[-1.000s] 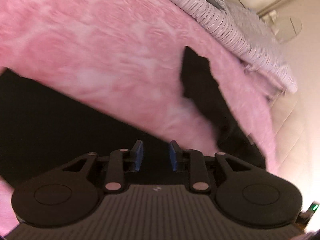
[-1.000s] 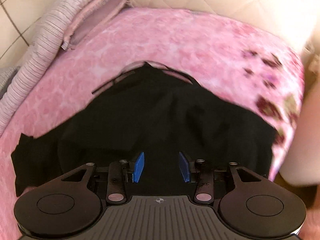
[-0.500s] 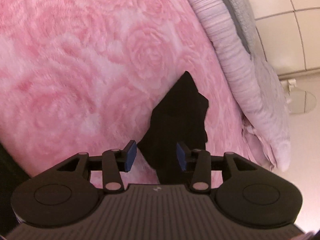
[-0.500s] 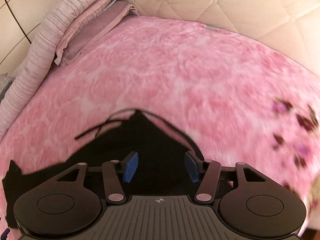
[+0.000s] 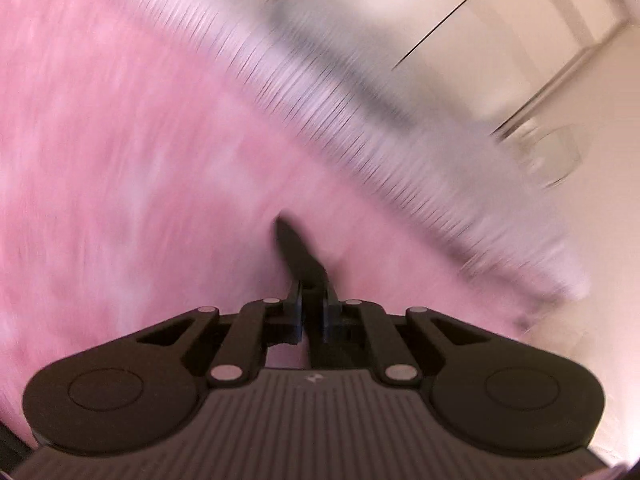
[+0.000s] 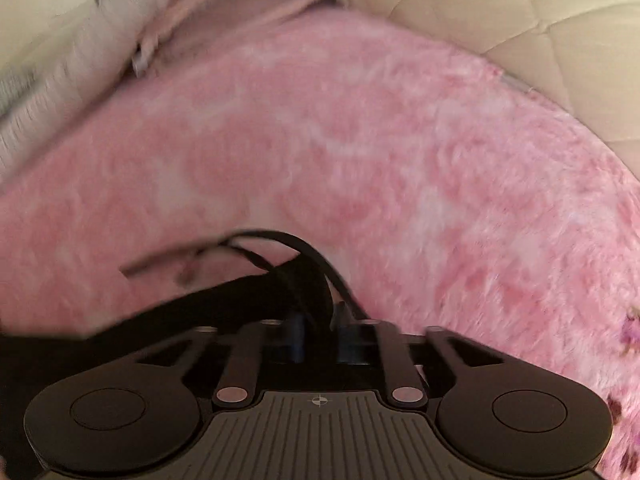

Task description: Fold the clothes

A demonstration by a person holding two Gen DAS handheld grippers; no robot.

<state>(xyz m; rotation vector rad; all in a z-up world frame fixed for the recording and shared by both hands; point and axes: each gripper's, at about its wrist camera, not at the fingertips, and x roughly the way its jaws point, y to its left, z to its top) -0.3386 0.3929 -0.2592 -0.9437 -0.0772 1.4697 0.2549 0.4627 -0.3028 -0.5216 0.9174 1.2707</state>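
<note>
The black garment [image 6: 248,300] lay on the pink fleece blanket [image 6: 360,160] of the bed. The left gripper [image 5: 311,312] had just closed, its fingers pinching a dark corner, and the right gripper [image 6: 318,336] had just closed, pinching the strappy edge.

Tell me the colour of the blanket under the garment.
Mottled pink blanket, clearest in the right wrist view.
</note>
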